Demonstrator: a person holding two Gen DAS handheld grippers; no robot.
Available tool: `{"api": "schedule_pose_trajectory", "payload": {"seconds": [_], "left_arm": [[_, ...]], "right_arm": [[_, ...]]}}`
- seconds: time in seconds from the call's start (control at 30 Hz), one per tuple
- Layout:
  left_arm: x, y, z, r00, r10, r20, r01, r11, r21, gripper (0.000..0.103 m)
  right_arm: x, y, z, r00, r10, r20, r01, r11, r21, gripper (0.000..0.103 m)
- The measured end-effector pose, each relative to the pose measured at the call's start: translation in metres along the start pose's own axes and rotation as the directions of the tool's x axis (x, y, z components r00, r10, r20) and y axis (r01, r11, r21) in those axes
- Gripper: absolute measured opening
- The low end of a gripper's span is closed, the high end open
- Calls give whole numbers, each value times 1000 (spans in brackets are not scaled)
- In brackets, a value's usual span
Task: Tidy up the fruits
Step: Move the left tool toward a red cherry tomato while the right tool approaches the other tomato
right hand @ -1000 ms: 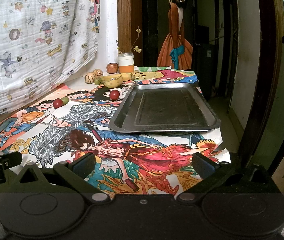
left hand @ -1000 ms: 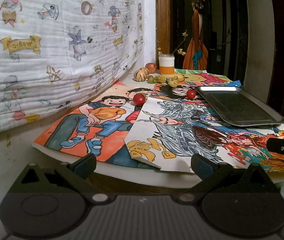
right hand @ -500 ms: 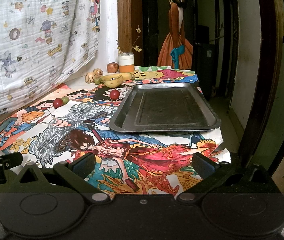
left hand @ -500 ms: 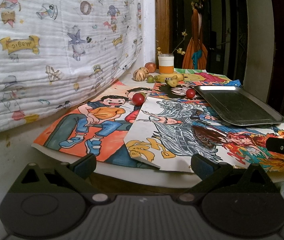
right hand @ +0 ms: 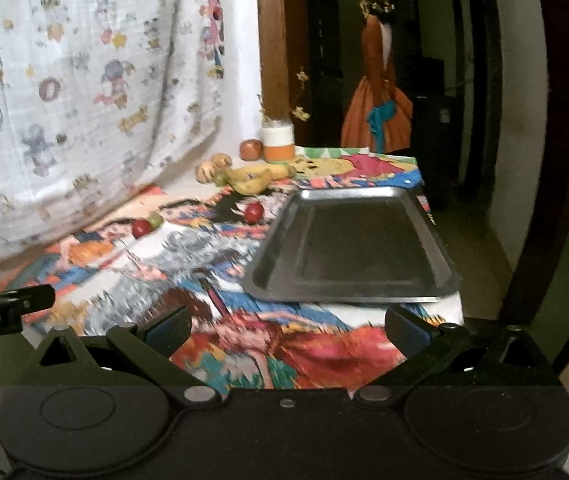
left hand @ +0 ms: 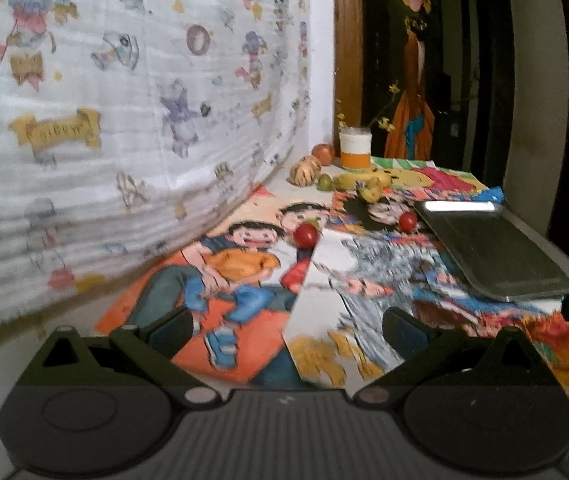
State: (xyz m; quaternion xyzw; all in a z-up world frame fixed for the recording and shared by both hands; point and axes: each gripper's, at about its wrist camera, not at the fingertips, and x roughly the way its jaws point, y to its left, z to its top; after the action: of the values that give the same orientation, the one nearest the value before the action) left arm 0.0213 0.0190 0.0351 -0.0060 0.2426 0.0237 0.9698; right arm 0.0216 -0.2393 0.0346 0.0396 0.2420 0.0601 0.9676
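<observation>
Fruits lie on a table covered with cartoon posters. A red fruit [left hand: 305, 234] with a small green one [right hand: 155, 219] beside it lies mid-left; it also shows in the right wrist view [right hand: 139, 228]. Another red fruit [left hand: 407, 222] [right hand: 253, 211] lies by the metal tray [left hand: 524, 276] [right hand: 436, 256]. Bananas [left hand: 358, 181] [right hand: 254, 178], a striped fruit [left hand: 304, 170] [right hand: 209, 168] and an apple [left hand: 323, 153] [right hand: 251, 149] lie at the back. My left gripper [left hand: 286, 326] and right gripper [right hand: 288, 326] are open and empty, above the table's near edge.
An orange-and-white jar [left hand: 355, 148] [right hand: 279, 144] with twigs stands at the back. A patterned cloth [left hand: 124, 120] hangs along the left side. A dark doorway and painted figure [right hand: 378, 92] lie behind. The table's right edge drops off beyond the tray.
Both grippers have moved forward over the table's near edge; the views are blurred by motion. Fruits and tray have not moved.
</observation>
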Motion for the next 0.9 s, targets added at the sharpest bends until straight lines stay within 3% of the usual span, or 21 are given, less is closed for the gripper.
{"api": "schedule_pose_trajectory", "payload": {"seconds": [0.37,0.63,0.9], "left_arm": [[7,1,61,999,-14,-29,14,1000,-2,103],[28,10,110,996,-63,-67,64,998,13,103],[57,9,149,994,-83,-76,88,994,66,103]], "right_arm": [[-11,-6,72,995,99,12,-100,993,62,103],[9,-9,141,989,143,-24,-144,989,-37,103],[35,-10,244,978,210,-2,-208,967,-144,103]]}}
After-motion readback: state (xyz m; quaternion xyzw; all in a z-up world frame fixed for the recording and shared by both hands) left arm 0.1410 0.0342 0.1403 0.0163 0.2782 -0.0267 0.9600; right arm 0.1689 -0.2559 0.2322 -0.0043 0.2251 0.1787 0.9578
